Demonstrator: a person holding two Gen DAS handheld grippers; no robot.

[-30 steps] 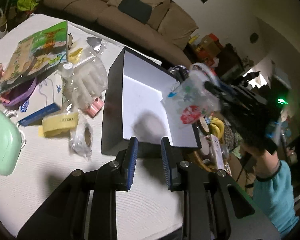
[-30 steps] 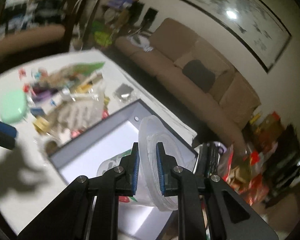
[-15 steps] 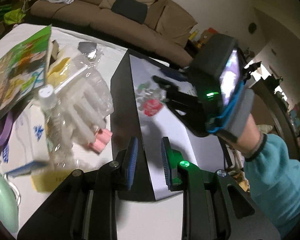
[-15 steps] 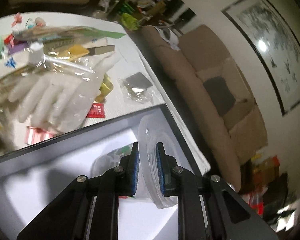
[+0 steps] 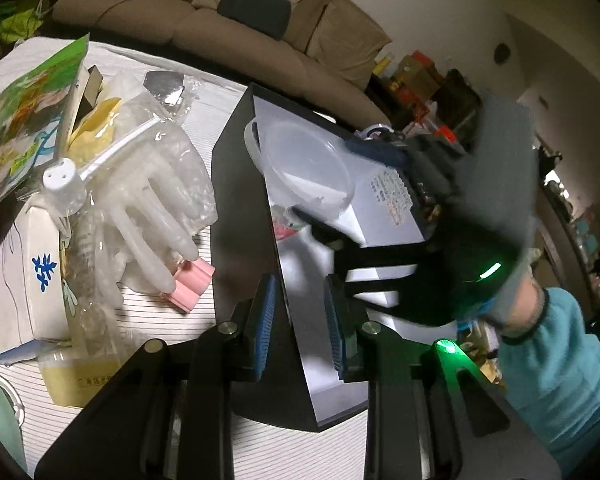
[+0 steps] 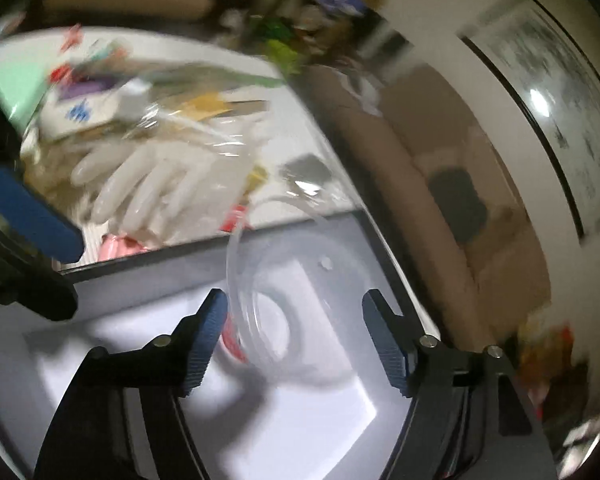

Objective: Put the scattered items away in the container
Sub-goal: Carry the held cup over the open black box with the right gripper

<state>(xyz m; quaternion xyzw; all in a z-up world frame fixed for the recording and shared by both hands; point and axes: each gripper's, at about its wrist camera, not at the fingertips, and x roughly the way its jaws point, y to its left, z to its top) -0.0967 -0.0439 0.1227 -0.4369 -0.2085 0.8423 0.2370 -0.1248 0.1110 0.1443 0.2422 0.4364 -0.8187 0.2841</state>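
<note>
A black box (image 5: 244, 208) with a white inside (image 6: 320, 408) stands on the white table. A clear plastic lid (image 5: 304, 164) lies tilted inside it, also in the right wrist view (image 6: 260, 292), over a packet with a red print. My right gripper (image 6: 296, 336) is open above the box, with the lid loose between its fingers. My left gripper (image 5: 298, 320) is open, its fingers straddling the box's near wall, touching nothing that I can see.
Left of the box lie a bag of clear gloves (image 5: 148, 200), a pink clip (image 5: 190, 284), a white tissue pack (image 5: 24, 276), a yellow pack (image 5: 76, 380), a green snack bag (image 5: 28, 108) and a silver sachet (image 5: 166, 84). A sofa (image 5: 260, 20) stands behind.
My right gripper has opened and let go of the clear lid, which now lies in the box. My left gripper has moved forward over the box wall.
</note>
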